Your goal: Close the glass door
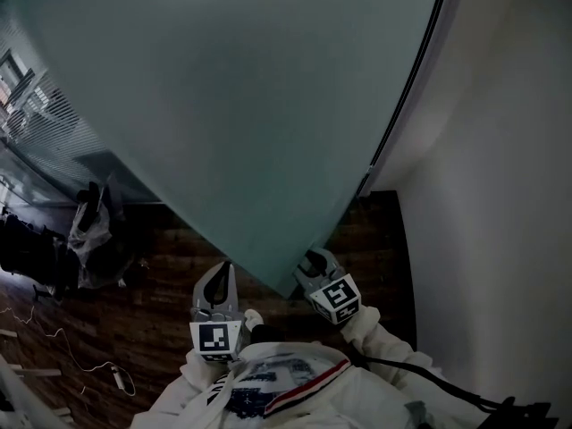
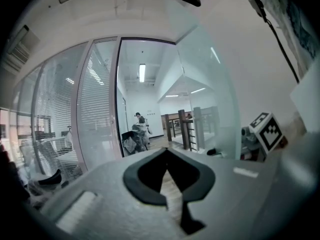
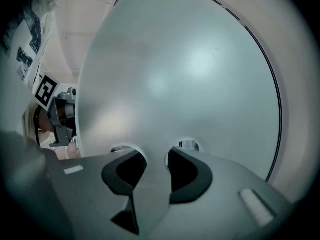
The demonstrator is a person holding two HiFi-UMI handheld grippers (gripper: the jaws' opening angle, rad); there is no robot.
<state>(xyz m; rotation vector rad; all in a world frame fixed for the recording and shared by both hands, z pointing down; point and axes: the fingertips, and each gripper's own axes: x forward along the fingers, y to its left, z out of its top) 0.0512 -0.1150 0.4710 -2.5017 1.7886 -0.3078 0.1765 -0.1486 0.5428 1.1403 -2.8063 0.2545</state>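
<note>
Grey-green frosted glass door (image 1: 241, 105)

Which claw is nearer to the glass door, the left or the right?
Right. The right claw grips the glass door by its edge; the left claw, shut and empty, sits beside that edge.

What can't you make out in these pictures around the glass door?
Head view: anything behind the glass door; its frosted panel hides it, and the picture's edge cuts off its top.
Right gripper view: what lies ahead, blocked by the panel that the right gripper clamps.
Left gripper view: the distant person, too small.
Head view: dark clutter, too dim.
</note>
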